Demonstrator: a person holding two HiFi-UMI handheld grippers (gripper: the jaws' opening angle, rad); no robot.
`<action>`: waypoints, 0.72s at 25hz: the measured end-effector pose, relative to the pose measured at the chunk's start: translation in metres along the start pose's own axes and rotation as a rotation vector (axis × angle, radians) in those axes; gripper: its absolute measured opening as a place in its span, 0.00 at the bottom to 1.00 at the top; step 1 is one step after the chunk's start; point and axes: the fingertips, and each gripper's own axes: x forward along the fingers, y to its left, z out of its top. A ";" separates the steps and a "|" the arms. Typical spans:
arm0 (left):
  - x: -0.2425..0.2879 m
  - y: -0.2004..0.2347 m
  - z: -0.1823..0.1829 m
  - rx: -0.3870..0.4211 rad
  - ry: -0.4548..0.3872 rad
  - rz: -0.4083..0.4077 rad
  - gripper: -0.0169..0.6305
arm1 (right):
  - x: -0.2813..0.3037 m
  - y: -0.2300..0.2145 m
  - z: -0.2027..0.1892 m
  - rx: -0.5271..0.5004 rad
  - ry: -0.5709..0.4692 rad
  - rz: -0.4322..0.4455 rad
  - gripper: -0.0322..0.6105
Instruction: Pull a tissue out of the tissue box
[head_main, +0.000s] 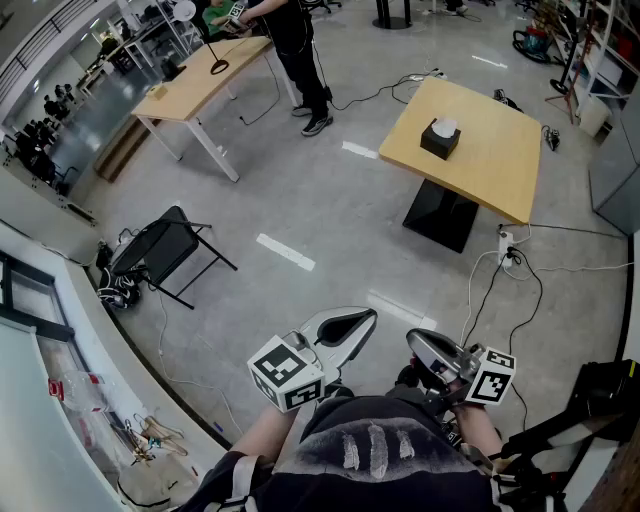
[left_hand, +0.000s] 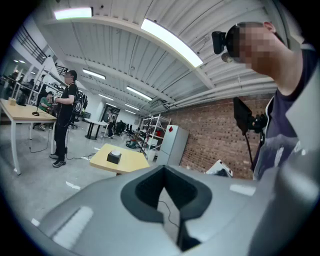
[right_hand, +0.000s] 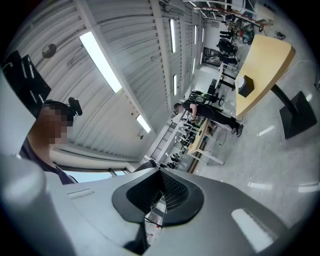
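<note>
In the head view, the tissue box (head_main: 440, 138) sits on the wooden table (head_main: 505, 165) in the upper right of centre, a white tissue poking from its top. My left gripper (head_main: 345, 326) and right gripper (head_main: 432, 352) hang at the bottom centre, well apart from it across open floor. The box lies up-frame and slightly right, so I judge the right one nearer.

In the left gripper view, the jaws are clenched together on nothing. The box (left_hand: 114, 157) shows small at left of centre, far ahead.

In the right gripper view, this gripper (right_hand: 159, 192) also looks closed and empty. The box (right_hand: 245, 86) is in the upper right, distant.
</note>
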 end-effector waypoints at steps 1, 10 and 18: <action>0.011 -0.002 0.001 -0.006 0.005 0.009 0.03 | -0.008 -0.003 0.009 -0.003 0.005 0.004 0.04; 0.082 -0.027 0.011 -0.035 0.042 0.016 0.03 | -0.066 -0.031 0.073 0.028 -0.013 0.032 0.04; 0.115 -0.041 0.017 0.027 0.067 -0.108 0.03 | -0.072 -0.054 0.093 0.007 -0.027 0.001 0.05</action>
